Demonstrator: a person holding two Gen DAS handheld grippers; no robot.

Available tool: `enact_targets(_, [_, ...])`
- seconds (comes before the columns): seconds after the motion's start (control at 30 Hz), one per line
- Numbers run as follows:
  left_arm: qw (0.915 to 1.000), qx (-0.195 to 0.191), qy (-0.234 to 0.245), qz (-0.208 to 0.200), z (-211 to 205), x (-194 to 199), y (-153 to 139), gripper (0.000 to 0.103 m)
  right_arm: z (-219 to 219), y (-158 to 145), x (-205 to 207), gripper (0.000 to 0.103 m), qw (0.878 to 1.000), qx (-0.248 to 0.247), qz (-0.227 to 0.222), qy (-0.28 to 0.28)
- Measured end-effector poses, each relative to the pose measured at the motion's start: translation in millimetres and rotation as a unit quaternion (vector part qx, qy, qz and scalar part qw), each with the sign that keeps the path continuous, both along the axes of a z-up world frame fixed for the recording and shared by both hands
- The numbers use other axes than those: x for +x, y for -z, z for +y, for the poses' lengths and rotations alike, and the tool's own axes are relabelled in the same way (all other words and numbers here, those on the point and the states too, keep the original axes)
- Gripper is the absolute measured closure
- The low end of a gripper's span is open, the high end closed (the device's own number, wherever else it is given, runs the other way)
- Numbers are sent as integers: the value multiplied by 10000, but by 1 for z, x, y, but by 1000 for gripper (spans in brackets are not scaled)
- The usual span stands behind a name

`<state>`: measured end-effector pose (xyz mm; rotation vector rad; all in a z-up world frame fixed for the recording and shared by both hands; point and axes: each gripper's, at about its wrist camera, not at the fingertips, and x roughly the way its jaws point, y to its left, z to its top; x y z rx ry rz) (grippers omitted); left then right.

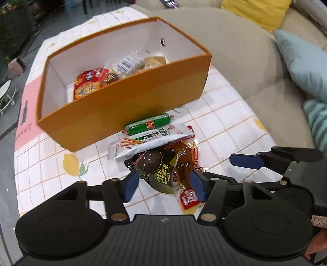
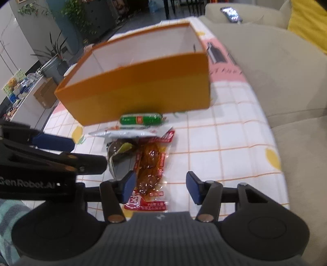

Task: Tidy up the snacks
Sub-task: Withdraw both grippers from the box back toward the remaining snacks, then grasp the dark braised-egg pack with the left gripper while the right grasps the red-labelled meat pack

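An orange box with white inside stands on the table and holds a red snack pack and a clear wrapped snack. In front of it lie a green sausage, a white stick-snack pack, a dark egg pack and a clear red-edged chicken-foot pack. My left gripper is open, its pads on either side of the dark pack. My right gripper is open over the chicken-foot pack. The box, sausage and white pack show there too.
The table has a white grid cloth with lemon prints and a pink band. A beige sofa runs along its right side with yellow and blue cushions. A phone lies on the sofa. Each gripper shows in the other's view.
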<state>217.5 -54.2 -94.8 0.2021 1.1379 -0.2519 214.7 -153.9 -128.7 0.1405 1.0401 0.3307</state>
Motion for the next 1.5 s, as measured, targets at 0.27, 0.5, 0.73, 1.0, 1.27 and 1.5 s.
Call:
enact_targets(0.27, [9995, 79, 12, 313, 1, 20, 32, 68, 10, 29, 15, 56, 9987, 225, 395, -219])
enact_targets(0.5, [9995, 17, 180, 255, -1, 19, 34, 81, 14, 34, 18, 76, 9982, 342, 440, -232])
enact_targets(0.73, [9982, -5, 485, 364, -2, 4, 26, 87, 7, 24, 8, 103, 9989, -39, 460, -126])
enact_targets(1.0, [9954, -67, 618, 730, -12, -20, 27, 86, -31, 26, 0, 103, 9956, -73, 784, 507])
enact_targets(1.27, [9880, -1236, -165, 907, 17, -21, 11, 37, -29, 17, -4, 82, 9975, 187, 551, 408])
enact_targets(1.5, [9758, -1418, -1545, 616, 39, -3, 14, 36, -27, 13, -2, 76, 9984, 98, 130, 535])
